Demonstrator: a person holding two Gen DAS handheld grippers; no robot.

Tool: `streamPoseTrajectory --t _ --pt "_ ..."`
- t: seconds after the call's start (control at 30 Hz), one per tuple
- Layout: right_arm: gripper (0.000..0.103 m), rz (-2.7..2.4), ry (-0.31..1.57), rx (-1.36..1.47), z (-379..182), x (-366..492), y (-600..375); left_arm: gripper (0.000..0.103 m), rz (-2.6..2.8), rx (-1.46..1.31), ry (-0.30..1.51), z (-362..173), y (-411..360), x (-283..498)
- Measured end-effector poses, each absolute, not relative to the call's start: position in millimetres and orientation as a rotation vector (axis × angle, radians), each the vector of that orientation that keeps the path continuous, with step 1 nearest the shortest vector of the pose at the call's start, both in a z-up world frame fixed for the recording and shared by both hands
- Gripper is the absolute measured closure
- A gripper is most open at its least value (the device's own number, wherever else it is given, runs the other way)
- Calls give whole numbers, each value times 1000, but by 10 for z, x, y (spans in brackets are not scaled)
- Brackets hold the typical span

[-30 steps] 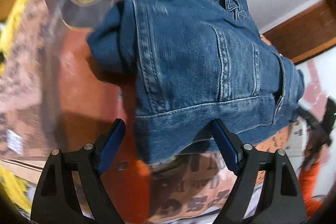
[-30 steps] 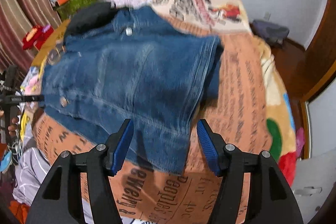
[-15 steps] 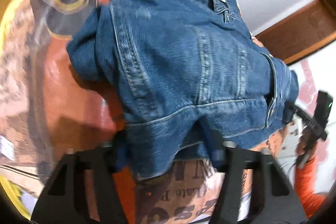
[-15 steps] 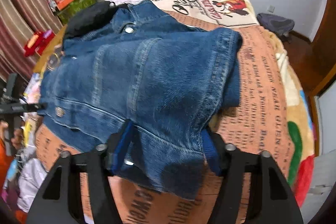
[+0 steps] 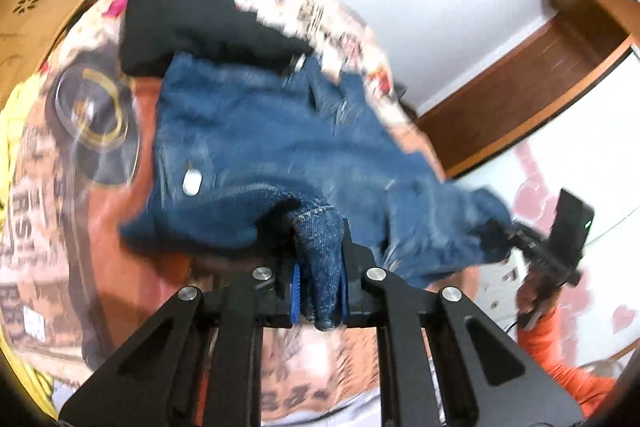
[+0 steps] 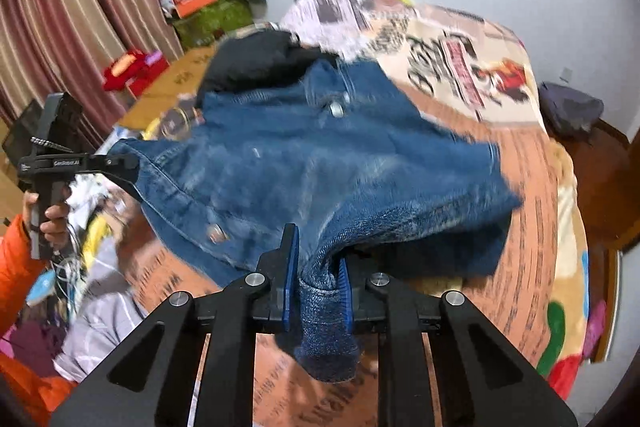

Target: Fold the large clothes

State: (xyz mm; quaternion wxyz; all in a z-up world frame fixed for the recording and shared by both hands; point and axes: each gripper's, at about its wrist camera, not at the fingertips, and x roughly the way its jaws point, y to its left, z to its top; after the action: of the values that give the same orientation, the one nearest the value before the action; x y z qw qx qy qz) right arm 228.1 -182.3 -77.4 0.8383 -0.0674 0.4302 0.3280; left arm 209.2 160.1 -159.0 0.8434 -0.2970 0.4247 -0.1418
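Denim jacket (image 5: 256, 131) hem pinched in left gripper (image 5: 319, 287), other corner clamped in right gripper (image 6: 317, 287)

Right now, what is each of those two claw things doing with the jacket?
Left gripper: closed, pinching a bunched edge of the denim jacket.
Right gripper: closed, pinching another bunched edge of the same jacket.

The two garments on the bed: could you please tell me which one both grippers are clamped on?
The blue denim jacket. The left gripper and right gripper each pinch its hem; the black garment lies untouched beyond its collar.
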Motion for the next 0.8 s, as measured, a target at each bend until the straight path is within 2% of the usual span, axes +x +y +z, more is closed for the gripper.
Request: streamPoseTrajectory --t 0.13,0.27,0.47,0.63,0.8 --pt "87 627 865 -68 -640 2582 -1854 90 -257 -599 817 -1322 1700 2361" --pt "88 561 848 18 -632 2939 -1910 90 -198 -587 798 -1292 1828 2680" --pt "89 467 897 32 -882 3437 -1952 90 -97 -553 858 -1671 1976 3175" --pt "89 414 1034 176 -1397 3888 -2120 90 -59 -600 952 -2193 2088 3460" --pt "89 381 1090 143 -1697 3982 -2088 88 -37 -529 1037 -2552 1992 3568"
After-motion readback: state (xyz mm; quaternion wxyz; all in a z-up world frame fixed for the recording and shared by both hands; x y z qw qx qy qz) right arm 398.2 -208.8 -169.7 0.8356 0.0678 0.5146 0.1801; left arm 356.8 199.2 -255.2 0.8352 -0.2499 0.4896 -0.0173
